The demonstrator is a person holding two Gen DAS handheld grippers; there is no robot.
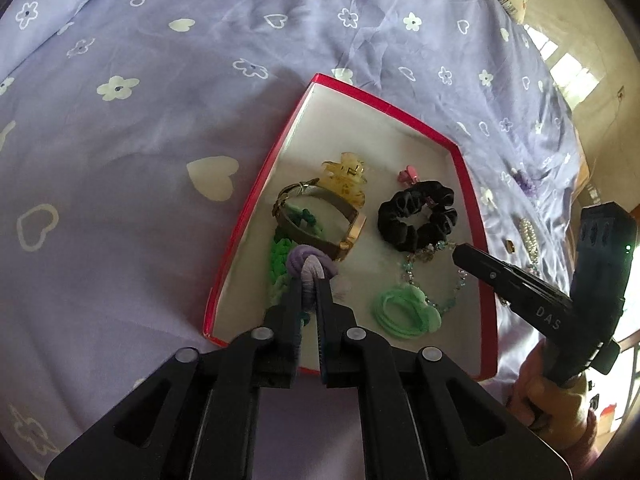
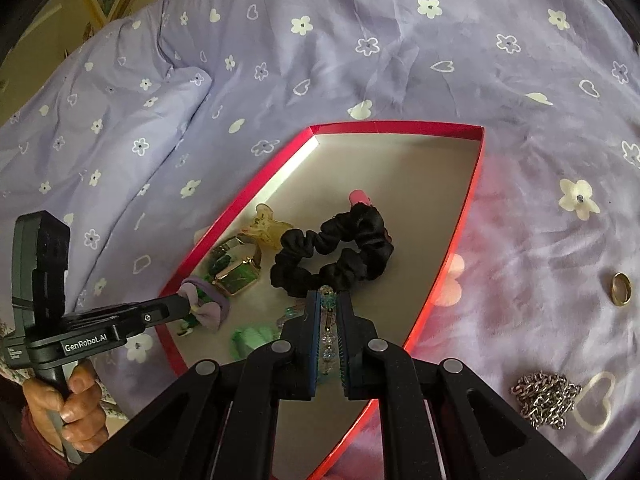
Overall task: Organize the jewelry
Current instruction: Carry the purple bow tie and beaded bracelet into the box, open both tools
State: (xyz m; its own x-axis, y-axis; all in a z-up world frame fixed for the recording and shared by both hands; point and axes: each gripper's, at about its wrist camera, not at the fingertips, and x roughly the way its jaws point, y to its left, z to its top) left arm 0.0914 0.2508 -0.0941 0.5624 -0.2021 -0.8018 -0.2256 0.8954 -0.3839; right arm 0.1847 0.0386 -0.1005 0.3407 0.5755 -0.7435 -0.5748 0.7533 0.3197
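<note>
- a red box [image 1: 256, 196] with a pale inside sits on a bed with a purple sheet [image 1: 120, 140] that has white hearts and flowers on it.
- the left gripper [image 1: 310, 276] is squeezed tight on a purple hair tie [image 1: 306, 264], right over the near left part of the box.
- the right gripper [image 2: 330, 296] is squeezed tight on a bead bracelet [image 2: 328, 320] with blue and clear beads. the beads run between its two fingers, and the rest of the string droops down to the box floor.
- a black scrunchie [image 1: 418, 214] lies in the box, just past the tip of the right gripper.
- a gold watch [image 1: 320, 220] with a brown band lies in the left part of the box, close to the purple hair tie.
- a yellow hair claw [image 1: 346, 178] lies behind the watch, and a small pink clip [image 1: 408, 174] lies behind the scrunchie.
- a pale green band [image 1: 404, 308] lies near the front of the box, and bright green ties [image 1: 280, 256] lie under the left gripper.
- outside the box, on the sheet, are a gold ring [image 2: 621, 289] and a silver chain [image 2: 546, 400] in a heap.
- a hand [image 2: 70, 404] holds the handle of the left gripper.
</note>
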